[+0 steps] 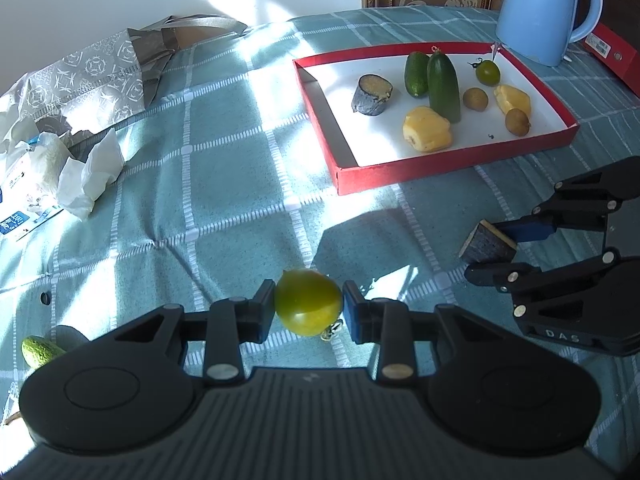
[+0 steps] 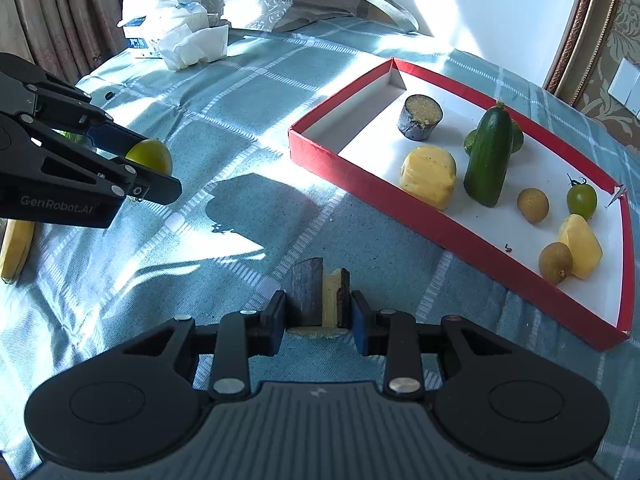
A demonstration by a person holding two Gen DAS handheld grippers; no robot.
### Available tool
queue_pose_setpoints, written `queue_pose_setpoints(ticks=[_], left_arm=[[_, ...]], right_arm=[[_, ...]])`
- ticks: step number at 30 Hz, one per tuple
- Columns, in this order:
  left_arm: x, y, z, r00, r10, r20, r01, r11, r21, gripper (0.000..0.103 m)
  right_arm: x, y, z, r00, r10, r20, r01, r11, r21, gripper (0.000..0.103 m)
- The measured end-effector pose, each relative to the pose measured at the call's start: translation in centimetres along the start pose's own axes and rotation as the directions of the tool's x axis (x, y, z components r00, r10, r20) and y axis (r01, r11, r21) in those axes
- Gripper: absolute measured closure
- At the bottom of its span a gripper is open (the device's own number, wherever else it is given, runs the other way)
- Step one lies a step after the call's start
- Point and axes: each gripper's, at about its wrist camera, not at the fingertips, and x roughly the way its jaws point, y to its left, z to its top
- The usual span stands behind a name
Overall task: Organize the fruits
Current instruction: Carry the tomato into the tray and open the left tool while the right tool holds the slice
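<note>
Over the checked teal tablecloth (image 1: 224, 184), well short of the red tray (image 1: 452, 164): left gripper (image 1: 308, 312) clamped on a green tomato (image 1: 309, 302), pads pressing its two sides, fruit raised off the cloth with its shadow at 12 o'clock. Right gripper (image 2: 318, 312) closed on a dark-skinned sugarcane chunk (image 2: 316, 300), pale cut flesh showing between bark strips; low over the cloth, contact underneath impossible to tell. From the left wrist view, that chunk at 3 o'clock, tray at 1 o'clock.

Already in the tray: another cane piece (image 2: 420, 116), two cucumbers (image 2: 489, 160), two yellow fruit pieces (image 2: 429, 176), two small brown fruits (image 2: 533, 205), a second green tomato (image 2: 581, 200). Still out on the cloth: a small cucumber (image 1: 40, 350) at 8 o'clock in the left view, something long and yellow (image 2: 16, 248) at 9 o'clock in the right view. Blue kettle (image 1: 544, 8) just behind the tray's far corner.

Likely trouble:
- Tomato smooth and round, held across its middle only; could squirt out under a harder squeeze or a jolt, then roll.
- Cane chunk split and uneven; could twist or shed a strip in the grip.
- Both loads bound for one tray; risk of grippers crossing, or of clipping the raised red wall on a low approach.
- Crowded right half of the tray; risk of nudging the round brown fruits on landing.
</note>
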Motion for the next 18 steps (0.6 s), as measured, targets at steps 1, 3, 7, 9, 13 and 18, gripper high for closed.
queue_pose_setpoints(ticks=[1, 3, 7, 9, 13, 18], left_arm=[[0.0, 0.0, 0.0, 1.000, 0.001, 0.002, -0.001, 1.000, -0.001, 0.071], [0.0, -0.1, 0.2, 1.000, -0.002, 0.005, 0.002, 1.000, -0.003, 0.071], [0.0, -0.6, 0.9, 1.000, -0.008, 0.018, 0.008, 1.000, -0.011, 0.071], [-0.1, -0.8, 1.4, 0.999, -0.017, 0.027, 0.018, 1.000, -0.015, 0.071], [0.0, -1.7, 3.3, 0.998, -0.024, 0.054, 0.024, 1.000, -0.008, 0.071], [0.4, -2.9, 6.1, 0.996, -0.023, 0.091, 0.023, 1.000, -0.001, 0.071]], right_arm=[[-0.2, -0.1, 0.0, 1.000, -0.003, 0.004, 0.003, 1.000, 0.000, 0.071], [-0.4, -0.3, -0.1, 1.000, -0.006, 0.006, 0.006, 1.000, 0.004, 0.071], [-1.0, -0.9, -0.6, 1.000, -0.014, 0.010, 0.014, 1.000, 0.017, 0.071], [-1.5, -1.2, -0.8, 1.000, -0.025, 0.016, 0.024, 0.999, 0.024, 0.071], [-2.5, -2.1, -1.4, 0.999, -0.041, 0.025, 0.040, 0.998, 0.043, 0.071], [-4.0, -3.2, -2.3, 0.997, -0.061, 0.036, 0.059, 0.995, 0.075, 0.071]])
